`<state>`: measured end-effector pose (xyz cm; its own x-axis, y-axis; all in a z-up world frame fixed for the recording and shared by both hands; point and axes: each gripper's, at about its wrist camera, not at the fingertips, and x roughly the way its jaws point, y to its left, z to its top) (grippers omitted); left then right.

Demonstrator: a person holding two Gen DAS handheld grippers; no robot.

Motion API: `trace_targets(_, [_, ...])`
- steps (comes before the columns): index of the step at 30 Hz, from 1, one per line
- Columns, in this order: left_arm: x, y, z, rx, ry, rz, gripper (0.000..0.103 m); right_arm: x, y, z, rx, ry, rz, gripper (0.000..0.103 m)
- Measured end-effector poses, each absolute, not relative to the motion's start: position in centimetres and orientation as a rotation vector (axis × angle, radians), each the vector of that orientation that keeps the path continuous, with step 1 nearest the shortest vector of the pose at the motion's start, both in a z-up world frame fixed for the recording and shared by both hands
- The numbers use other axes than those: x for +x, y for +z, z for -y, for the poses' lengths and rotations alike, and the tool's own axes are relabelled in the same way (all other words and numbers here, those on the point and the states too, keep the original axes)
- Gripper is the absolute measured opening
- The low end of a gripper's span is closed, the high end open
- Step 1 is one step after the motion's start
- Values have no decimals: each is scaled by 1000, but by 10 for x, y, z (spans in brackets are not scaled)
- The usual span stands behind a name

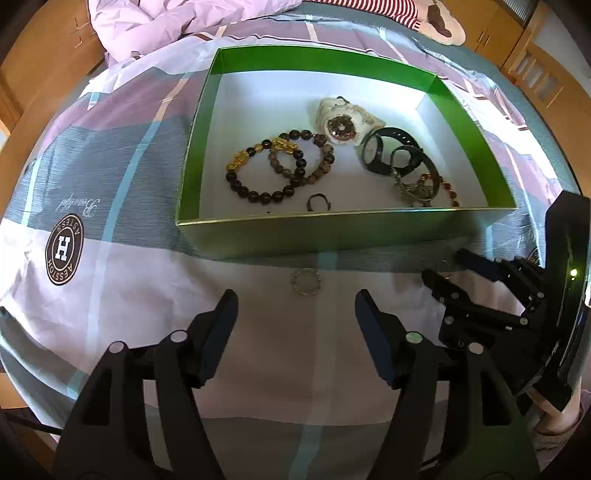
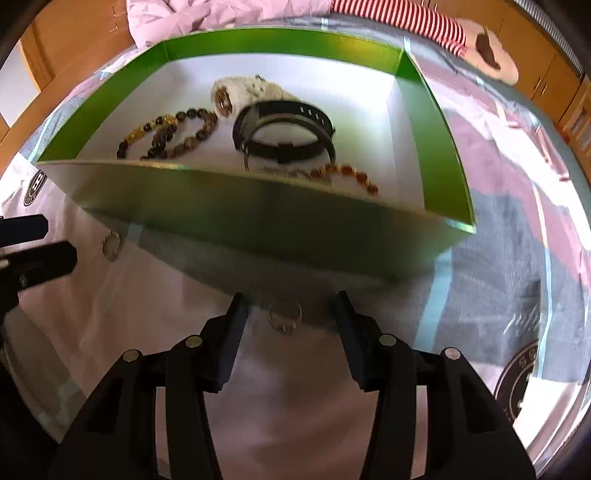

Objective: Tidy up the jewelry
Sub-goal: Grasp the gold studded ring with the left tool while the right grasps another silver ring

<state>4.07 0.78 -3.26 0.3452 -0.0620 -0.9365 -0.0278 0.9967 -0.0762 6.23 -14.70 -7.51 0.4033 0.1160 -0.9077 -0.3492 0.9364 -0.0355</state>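
A green box with a white floor lies on the bed and holds bead bracelets, a white watch, black watches, an amber bracelet and a small ring. A small beaded ring lies on the sheet just ahead of my open left gripper. A metal ring lies on the sheet between the tips of my open right gripper, close to the box's near wall. The right gripper also shows in the left wrist view. The beaded ring also shows in the right wrist view.
The bed is covered by a checked pink, grey and white sheet with round logos. A crumpled pink quilt and a striped plush toy lie beyond the box. Wooden cabinets stand behind.
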Motion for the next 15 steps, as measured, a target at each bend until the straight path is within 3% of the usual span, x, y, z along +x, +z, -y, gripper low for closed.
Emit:
trace_targets(1, [41, -33, -7, -79, -20, -1220, 68, 61, -76, 146, -241, 299, -1119, 49])
trace_targets(3, [41, -35, -5, -66, -16, -1221, 68, 60, -75, 146, -223, 329, -1123, 38])
trace_targets(4, [42, -36, -5, -62, -15, -1221, 68, 60, -73, 145, -216, 346, -1127, 26])
trace_targets(5, [42, -36, -4, -58, -12, -1222, 68, 58, -73, 144, -217, 358, -1130, 20])
trace_targets(15, [46, -39, -7, -72, -14, -1230, 70, 45, -54, 152, -113, 429, -1144, 19])
